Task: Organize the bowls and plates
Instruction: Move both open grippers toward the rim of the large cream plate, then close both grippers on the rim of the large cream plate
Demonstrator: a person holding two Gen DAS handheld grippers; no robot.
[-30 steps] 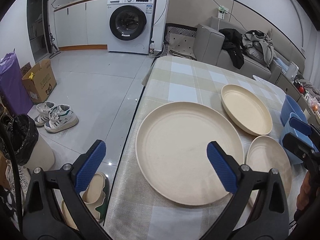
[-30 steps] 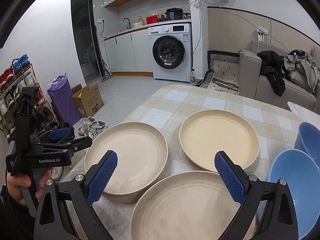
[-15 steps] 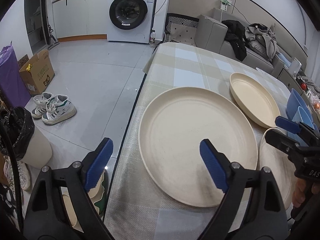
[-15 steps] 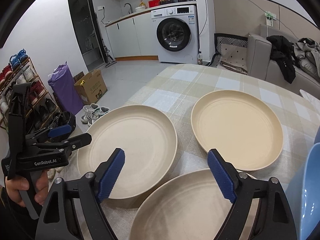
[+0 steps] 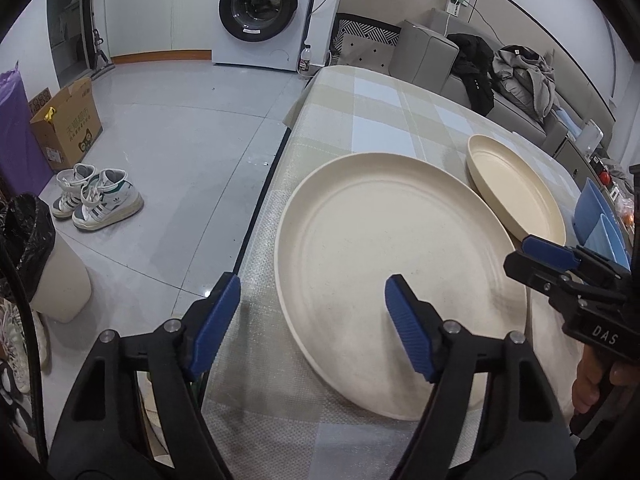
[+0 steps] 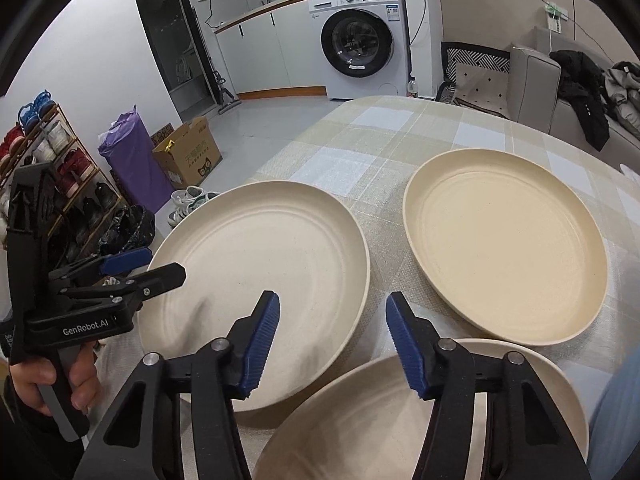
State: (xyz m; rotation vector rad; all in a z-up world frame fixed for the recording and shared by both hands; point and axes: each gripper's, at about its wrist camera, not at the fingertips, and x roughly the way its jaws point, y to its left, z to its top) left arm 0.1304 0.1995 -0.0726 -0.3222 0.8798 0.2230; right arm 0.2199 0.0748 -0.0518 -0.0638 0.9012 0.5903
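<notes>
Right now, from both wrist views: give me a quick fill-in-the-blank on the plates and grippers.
1. The number of beige plates on the checked tablecloth is ____.
2. The left gripper straddles the near-left rim of the large plate with its jaws ____.
3. The appliance past the table's far end is a ____ machine.

Missing words: three; open; washing

"genrobot.ai" in white on the black left gripper (image 6: 136, 268) body; "das" in white on the right gripper (image 5: 560, 256) body; cardboard box (image 5: 66, 124) print unreadable.
</notes>
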